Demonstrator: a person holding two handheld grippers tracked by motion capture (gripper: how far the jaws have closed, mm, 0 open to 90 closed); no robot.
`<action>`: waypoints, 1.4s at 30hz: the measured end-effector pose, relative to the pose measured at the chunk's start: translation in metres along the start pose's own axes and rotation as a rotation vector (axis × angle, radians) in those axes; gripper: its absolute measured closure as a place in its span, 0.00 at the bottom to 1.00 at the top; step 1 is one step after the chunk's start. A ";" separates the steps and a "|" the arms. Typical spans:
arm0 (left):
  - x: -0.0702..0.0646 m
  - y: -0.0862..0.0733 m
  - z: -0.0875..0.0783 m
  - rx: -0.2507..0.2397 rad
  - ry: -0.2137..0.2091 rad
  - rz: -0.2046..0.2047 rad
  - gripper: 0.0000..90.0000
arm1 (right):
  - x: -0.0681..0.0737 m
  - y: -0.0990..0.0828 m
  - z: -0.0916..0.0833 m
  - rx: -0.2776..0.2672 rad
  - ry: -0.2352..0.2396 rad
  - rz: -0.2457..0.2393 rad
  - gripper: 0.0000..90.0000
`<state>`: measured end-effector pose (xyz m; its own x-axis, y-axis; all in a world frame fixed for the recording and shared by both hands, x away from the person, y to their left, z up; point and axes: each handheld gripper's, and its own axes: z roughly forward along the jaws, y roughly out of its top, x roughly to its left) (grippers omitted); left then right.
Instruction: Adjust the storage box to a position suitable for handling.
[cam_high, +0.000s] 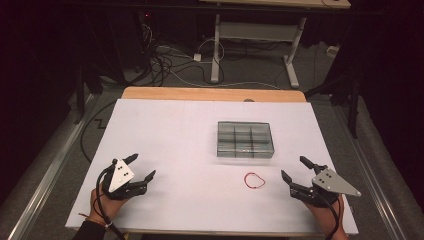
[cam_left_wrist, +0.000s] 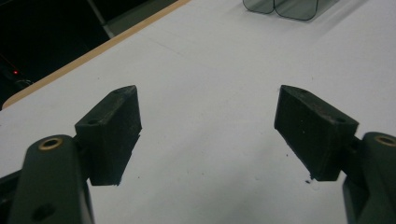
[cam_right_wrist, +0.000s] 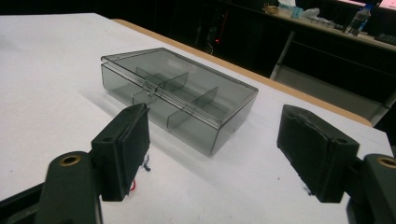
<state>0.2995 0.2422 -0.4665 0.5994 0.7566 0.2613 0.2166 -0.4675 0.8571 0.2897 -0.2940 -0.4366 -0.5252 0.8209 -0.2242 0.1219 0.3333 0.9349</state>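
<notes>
on white table (cam_high: 165, 130), red band (cam_high: 254, 180) just left of right claw (cam_high: 294, 169), clear box (cam_high: 245, 139) beyond, both claws apart

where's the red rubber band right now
In the high view the thin red rubber band lies flat on the white table, just near of the smoky clear plastic compartment box and left of the right gripper.

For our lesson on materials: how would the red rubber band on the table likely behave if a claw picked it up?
The red rubber band is a thin, uneven loop lying flat, so it would probably sag and lose its shape when lifted. It looks very light. Lying so flat on the white table, it may be hard to pinch.
</notes>
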 end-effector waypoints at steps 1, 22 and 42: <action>0.000 0.000 0.000 0.001 -0.004 0.001 0.25 | 0.000 0.000 0.000 0.000 -0.001 0.002 0.28; -0.003 -0.005 0.003 0.035 -0.077 -0.012 0.66 | -0.006 -0.004 0.011 0.037 -0.043 -0.012 0.62; -0.014 0.041 0.085 0.153 -0.235 -0.013 0.98 | -0.046 -0.007 0.056 0.210 -0.086 0.059 1.00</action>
<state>0.3657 0.1735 -0.4726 0.7544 0.6445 0.1246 0.3288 -0.5353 0.7781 0.3607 -0.3081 -0.4485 -0.4388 0.8756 -0.2017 0.3279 0.3650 0.8713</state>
